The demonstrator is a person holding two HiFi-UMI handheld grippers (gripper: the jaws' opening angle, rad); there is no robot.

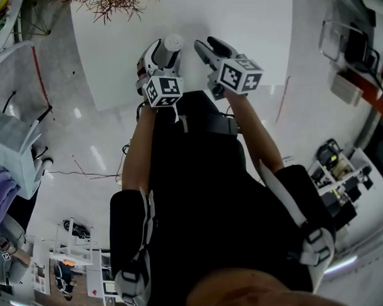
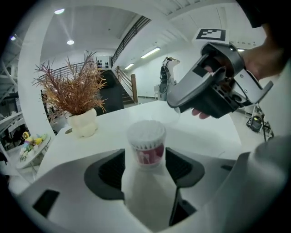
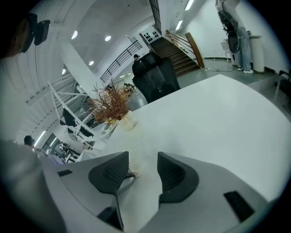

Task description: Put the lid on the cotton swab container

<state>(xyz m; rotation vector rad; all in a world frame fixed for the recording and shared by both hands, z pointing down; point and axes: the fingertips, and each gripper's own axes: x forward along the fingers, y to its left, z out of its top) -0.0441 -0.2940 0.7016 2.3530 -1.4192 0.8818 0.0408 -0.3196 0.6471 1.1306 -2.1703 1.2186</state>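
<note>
The cotton swab container (image 2: 146,142) stands uncovered on the white table (image 1: 250,28). It is a small round tub with a red label, packed with white swab tips. My left gripper (image 2: 145,169) is open, with a jaw on either side of the container and a gap at each pad. In the head view the container (image 1: 172,42) sits just beyond the left gripper (image 1: 161,53). My right gripper (image 1: 208,47) hovers to its right, shut on a clear round lid (image 2: 166,116). The lid shows only as a hazy band (image 3: 142,152) between the right gripper's (image 3: 143,170) pads.
A dried plant in a white pot (image 2: 82,124) stands on the table's far left part, also seen in the right gripper view (image 3: 119,113). The table's near edge (image 1: 177,101) lies just under both grippers. Shelves and carts (image 1: 16,149) stand on the floor around it.
</note>
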